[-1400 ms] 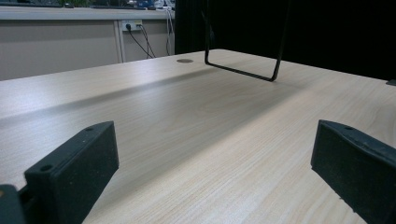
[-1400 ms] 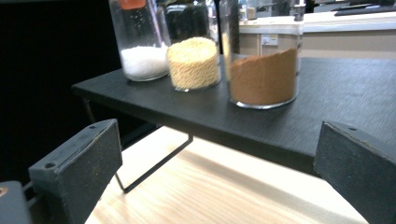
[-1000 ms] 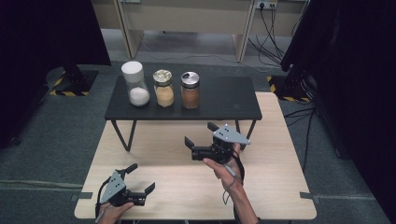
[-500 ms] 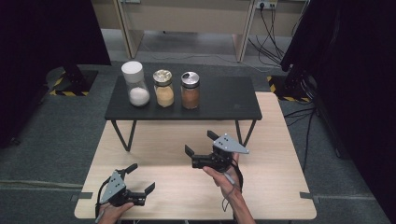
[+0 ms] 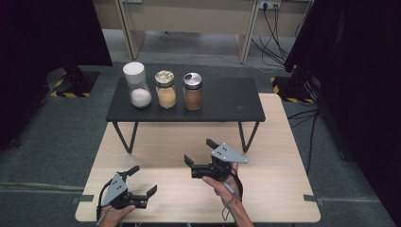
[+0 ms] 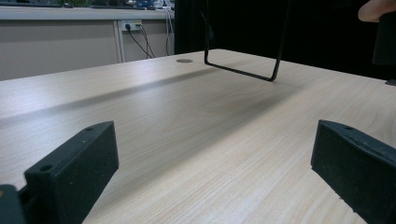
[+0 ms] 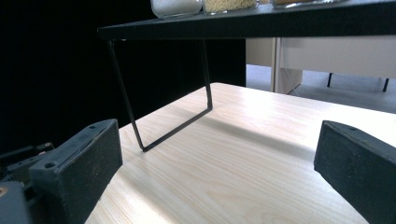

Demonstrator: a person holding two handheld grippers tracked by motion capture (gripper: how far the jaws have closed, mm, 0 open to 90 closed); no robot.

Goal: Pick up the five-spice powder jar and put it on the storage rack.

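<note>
- Right gripper (image 5: pixel 198 158) hovers low over the pale wooden table (image 5: pixel 274 189), jaws spread wide, gripping nothing.
- Left gripper (image 5: pixel 142 182), near the front edge, is likewise gaping and empty.
- Nearest jar, the brown-filled glass one (image 5: pixel 192 91), stands on the black metal-legged shelf (image 5: pixel 227 101), well apart from both.

A lab: black curtains (image 5: pixel 47 42), hazard-taped stands (image 5: pixel 71 85), wall sockets (image 5: pixel 272 4)

Black shelf (image 5: pixel 222 101), pale wood table (image 5: pixel 279 189), white-lidded jar (image 5: pixel 136 84).
</note>
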